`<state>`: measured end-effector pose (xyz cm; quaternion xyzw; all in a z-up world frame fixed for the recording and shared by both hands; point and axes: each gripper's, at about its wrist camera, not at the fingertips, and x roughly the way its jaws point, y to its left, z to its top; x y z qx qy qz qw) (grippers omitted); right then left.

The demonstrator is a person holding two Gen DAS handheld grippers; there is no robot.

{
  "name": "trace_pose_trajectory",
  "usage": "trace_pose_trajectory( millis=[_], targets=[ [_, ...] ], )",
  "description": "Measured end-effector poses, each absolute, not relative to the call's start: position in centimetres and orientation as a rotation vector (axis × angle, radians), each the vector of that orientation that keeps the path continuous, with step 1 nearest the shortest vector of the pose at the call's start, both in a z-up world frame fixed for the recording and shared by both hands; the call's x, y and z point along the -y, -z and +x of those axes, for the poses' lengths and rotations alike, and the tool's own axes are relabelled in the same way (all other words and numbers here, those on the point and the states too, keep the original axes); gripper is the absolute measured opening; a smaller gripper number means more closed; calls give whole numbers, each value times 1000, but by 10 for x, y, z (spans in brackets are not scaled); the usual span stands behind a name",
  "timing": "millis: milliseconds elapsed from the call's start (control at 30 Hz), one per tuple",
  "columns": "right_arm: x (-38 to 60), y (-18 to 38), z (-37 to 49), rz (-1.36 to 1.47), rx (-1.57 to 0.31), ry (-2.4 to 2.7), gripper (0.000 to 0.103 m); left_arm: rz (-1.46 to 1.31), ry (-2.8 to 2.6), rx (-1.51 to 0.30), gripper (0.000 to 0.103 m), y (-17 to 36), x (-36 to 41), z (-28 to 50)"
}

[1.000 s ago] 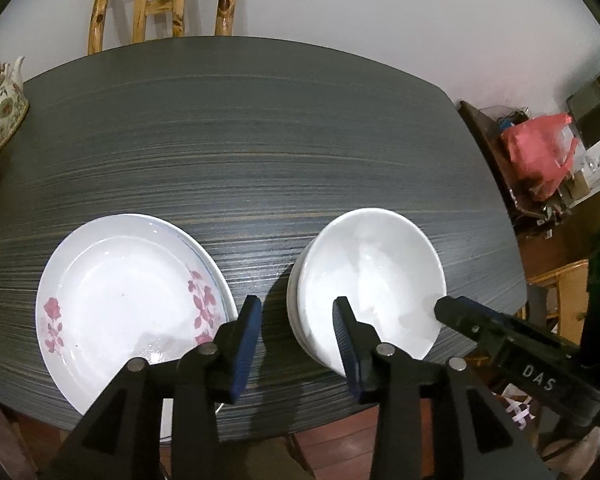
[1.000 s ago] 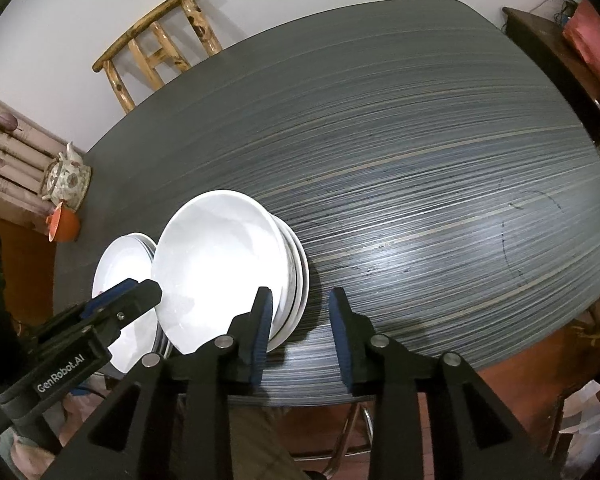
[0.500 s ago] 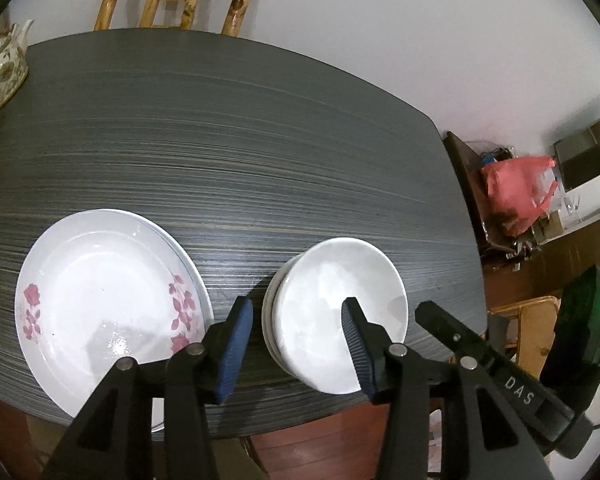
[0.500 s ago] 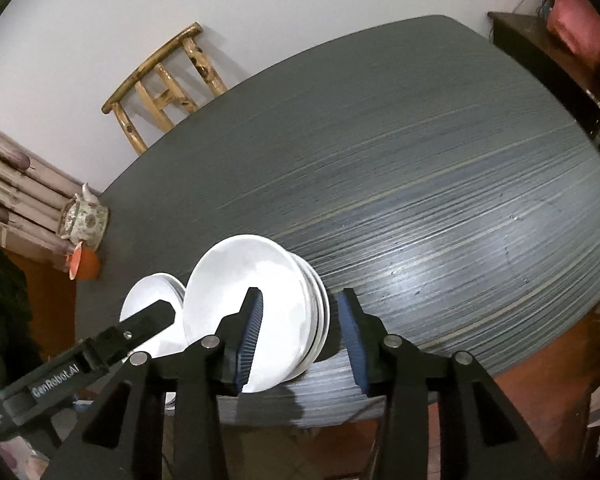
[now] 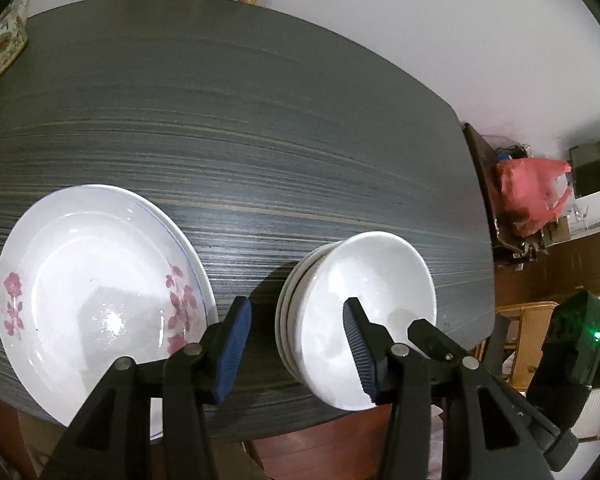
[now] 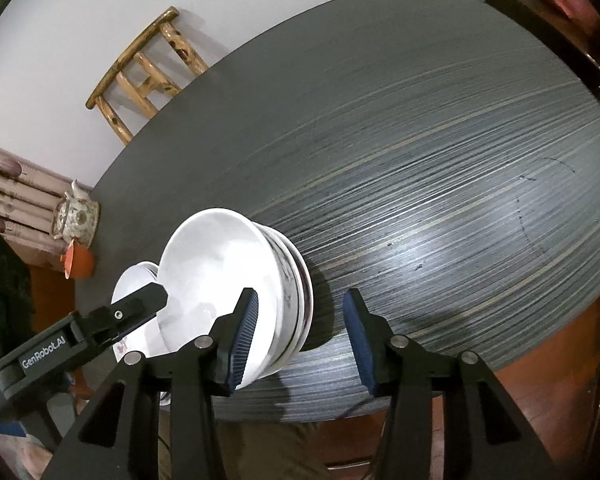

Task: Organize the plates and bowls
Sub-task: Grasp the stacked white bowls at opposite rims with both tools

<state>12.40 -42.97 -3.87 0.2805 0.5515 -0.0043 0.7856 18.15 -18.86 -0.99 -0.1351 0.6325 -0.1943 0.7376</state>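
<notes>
A stack of white bowls (image 5: 360,292) stands near the table's front edge. It also shows in the right wrist view (image 6: 228,280). A stack of white plates with pink flowers (image 5: 96,280) lies to its left; in the right wrist view (image 6: 134,282) only part shows behind the bowls. My left gripper (image 5: 296,348) is open and empty, raised above the gap between plates and bowls. My right gripper (image 6: 302,336) is open and empty, raised above the right side of the bowl stack. Each gripper shows in the other's view.
The dark striped table (image 5: 240,120) stretches back to a white wall. A wooden chair (image 6: 140,76) stands behind it. A floral teapot (image 6: 76,216) and an orange cup (image 6: 78,260) sit at the table's left end. A red bag (image 5: 528,196) lies on a side cabinet at right.
Both grippers have risen and drawn back from the bowl stack, and their jaws have opened wider. The bowls and plates have stayed in place.
</notes>
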Motion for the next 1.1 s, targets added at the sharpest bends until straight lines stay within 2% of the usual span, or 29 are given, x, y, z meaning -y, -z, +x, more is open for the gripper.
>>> trace_pose_trajectory(
  millis=[267, 700, 800, 900, 1033, 1100],
  targets=[
    [421, 51, 133, 575, -1228, -2, 42, -319, 410, -1417, 49, 26, 193, 182],
    [416, 66, 144, 588, -1249, 0, 31, -320, 406, -1437, 47, 41, 196, 184],
    [417, 67, 145, 585, -1252, -6, 31, -314, 411, -1443, 47, 44, 199, 184],
    [415, 70, 146, 585, -1257, -10, 30, -316, 416, -1458, 30, 47, 201, 182],
    [415, 75, 145, 596, -1265, -19, 27, -310, 386, -1453, 19, 49, 200, 183],
    [414, 76, 146, 601, -1260, -30, 24, -314, 388, -1455, 20, 50, 198, 184]
  ],
)
